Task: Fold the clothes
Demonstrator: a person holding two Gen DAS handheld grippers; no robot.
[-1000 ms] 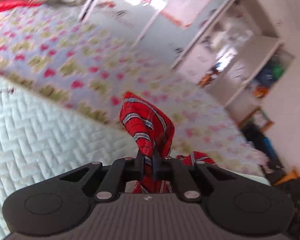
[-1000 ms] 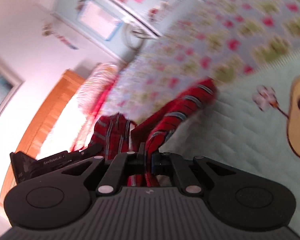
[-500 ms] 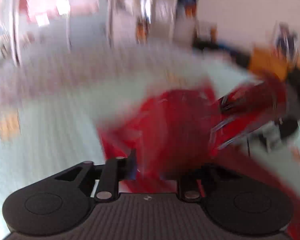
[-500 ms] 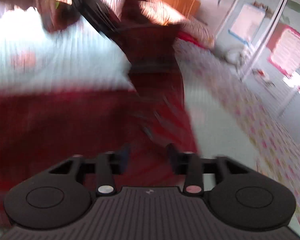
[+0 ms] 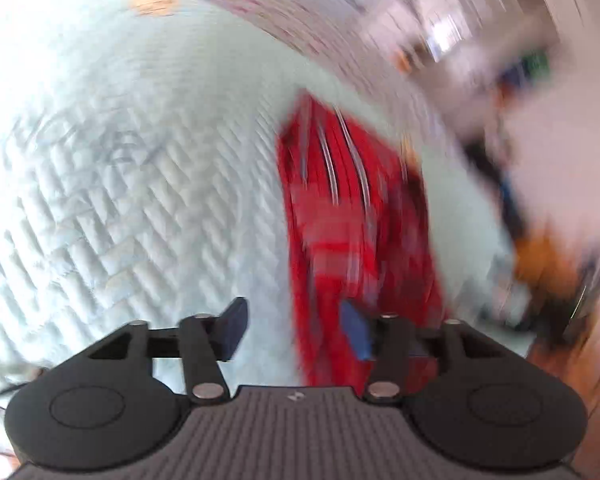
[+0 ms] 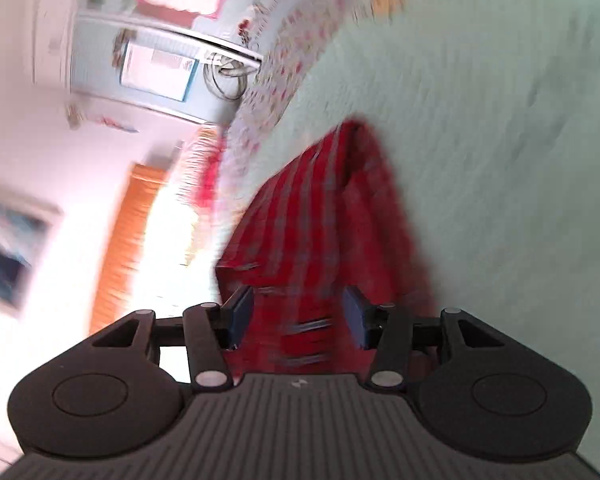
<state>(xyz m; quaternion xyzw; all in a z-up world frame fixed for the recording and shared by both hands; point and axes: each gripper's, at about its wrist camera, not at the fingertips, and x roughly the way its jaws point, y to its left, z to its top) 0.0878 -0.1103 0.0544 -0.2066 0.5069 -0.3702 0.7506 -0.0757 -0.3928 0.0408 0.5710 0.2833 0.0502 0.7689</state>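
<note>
A red plaid garment (image 5: 348, 208) lies in a long strip on the pale quilted bedspread (image 5: 140, 184), blurred by motion. My left gripper (image 5: 296, 330) hovers over its near end with jaws opening; the cloth runs under the gap and behind the right pad, and neither pad presses on it. In the right wrist view the same red plaid garment (image 6: 324, 220) stretches away from my right gripper (image 6: 298, 318). Those jaws are opening too, with cloth showing between the blue pads (image 6: 242, 316) but loose from them.
Beyond the pale quilted bedspread (image 6: 500, 140) lies a flowered sheet (image 6: 284, 64). A wardrobe with posters (image 6: 160, 64) and an orange wooden headboard (image 6: 128, 240) stand at the left of the right wrist view. Blurred shelves and clutter (image 5: 540, 240) fill the right of the left wrist view.
Both grippers were shut on the red garment a second ago and have let it go. Both hands swung fast across the bed; the garment now lies on the quilt.
</note>
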